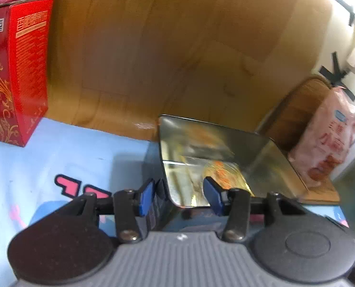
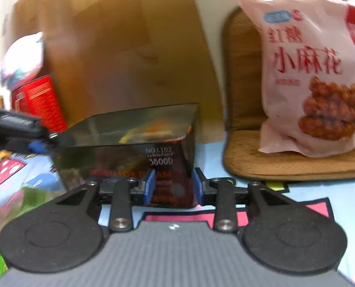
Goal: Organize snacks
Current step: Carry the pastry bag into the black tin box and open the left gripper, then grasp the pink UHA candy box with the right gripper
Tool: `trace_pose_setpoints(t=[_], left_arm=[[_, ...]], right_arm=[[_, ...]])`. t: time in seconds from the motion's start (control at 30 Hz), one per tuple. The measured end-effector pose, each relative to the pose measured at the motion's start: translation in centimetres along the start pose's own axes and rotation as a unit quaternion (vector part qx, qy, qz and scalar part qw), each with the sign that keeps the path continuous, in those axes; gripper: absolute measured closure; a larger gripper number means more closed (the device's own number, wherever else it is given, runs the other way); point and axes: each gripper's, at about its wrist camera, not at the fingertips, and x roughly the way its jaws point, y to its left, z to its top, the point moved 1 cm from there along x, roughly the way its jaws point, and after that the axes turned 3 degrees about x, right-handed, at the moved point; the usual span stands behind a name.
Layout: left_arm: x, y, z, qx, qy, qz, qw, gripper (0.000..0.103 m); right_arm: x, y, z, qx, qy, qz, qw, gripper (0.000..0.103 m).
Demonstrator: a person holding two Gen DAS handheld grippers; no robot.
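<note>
Ahead of my left gripper [image 1: 178, 197] the tin box [image 1: 215, 165] fills the near path; beyond it the wooden panel [image 1: 165, 47] walls off the back. Red carton [image 1: 15, 71] blocks far left, w/ open blue mat [image 1: 82, 153] between it and the tin. From my right gripper [image 2: 174, 186], pink snack bag [image 2: 313, 76] on the brown cushion [image 2: 285, 165] closes off the right.

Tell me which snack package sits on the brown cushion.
The pink snack bag, propped upright on the brown cushion; the red box stands on the blue mat.
</note>
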Motion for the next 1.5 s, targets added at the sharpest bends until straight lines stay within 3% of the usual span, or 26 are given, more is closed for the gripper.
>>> trace_pose_setpoints(t=[0.17, 0.3, 0.4, 0.47, 0.5, 0.6, 0.7, 0.77, 0.9, 1.0, 1.17, 1.2, 1.23, 1.27, 1.37, 1.5], left_arm=[[-4.2, 0.4, -1.0, 0.003, -0.034, 0.007, 0.9994, 0.049], [-8.2, 3.1, -3.8, -0.032, -0.054, 0.005, 0.9980, 0.044], [-9.8, 4.6, -5.8, -0.059, -0.048, 0.005, 0.9971, 0.044], [-10.8, 5.3, -7.4, -0.072, -0.044, 0.004, 0.9965, 0.044], [-11.2, 5.6, -8.2, -0.076, -0.041, 0.003, 0.9962, 0.043], [-12.6, 6.3, -9.9, -0.086, -0.036, -0.001, 0.9956, 0.039], [-13.3, 6.4, -10.9, -0.081, -0.030, -0.007, 0.9963, 0.039], [-13.7, 6.2, -11.3, -0.074, -0.029, -0.012, 0.9968, 0.039], [-13.9, 5.4, -11.5, -0.060, -0.030, -0.030, 0.9973, 0.039], [-13.5, 4.1, -11.5, -0.046, -0.026, -0.050, 0.9973, 0.039], [-12.1, 0.7, -11.6, 0.002, -0.012, -0.078, 0.9969, 0.038], [-11.8, 0.0, -11.5, 0.011, -0.009, -0.082, 0.9965, 0.037], [-11.5, -0.8, -11.5, 0.020, -0.005, -0.085, 0.9962, 0.037], [-11.1, -1.6, -11.4, 0.029, -0.002, -0.087, 0.9958, 0.037], [-10.1, -3.8, -11.1, 0.053, 0.006, -0.095, 0.9940, 0.037], [-8.5, -6.9, -10.3, 0.091, 0.012, -0.099, 0.9909, 0.034]], right_arm=[[-3.3, 0.4, -0.3, 0.022, -0.015, 0.038, 0.999, 0.064], [-4.3, 2.2, -1.9, 0.072, 0.039, 0.121, 0.989, 0.058], [-4.4, 6.1, -3.3, 0.063, 0.077, 0.174, 0.980, 0.042], [-4.6, 9.5, -4.1, 0.034, 0.090, 0.194, 0.976, 0.020], [-4.7, 11.0, -4.6, 0.014, 0.092, 0.196, 0.976, 0.017], [-4.3, 14.7, -6.2, -0.065, 0.095, 0.159, 0.981, 0.016], [-4.3, 15.1, -7.0, -0.102, 0.087, 0.121, 0.984, 0.046], [-5.1, 13.5, -6.5, -0.081, 0.085, 0.121, 0.986, 0.066], [-7.4, 7.9, -6.0, -0.009, 0.074, 0.103, 0.992, 0.079], [-10.1, 3.7, -6.8, 0.049, 0.079, 0.106, 0.990, 0.079], [-14.6, -1.6, -8.4, 0.078, 0.068, 0.048, 0.993, 0.073], [-15.2, -2.6, -8.7, 0.085, 0.065, 0.032, 0.994, 0.071], [-16.1, -3.6, -8.9, 0.085, 0.053, 0.011, 0.995, 0.051], [-16.4, -3.9, -9.0, 0.079, 0.035, -0.016, 0.996, 0.045], [-18.7, -5.5, -9.1, 0.054, -0.004, -0.105, 0.993, 0.045], [-20.8, -7.0, -9.6, 0.089, -0.022, -0.086, 0.992, 0.045]])
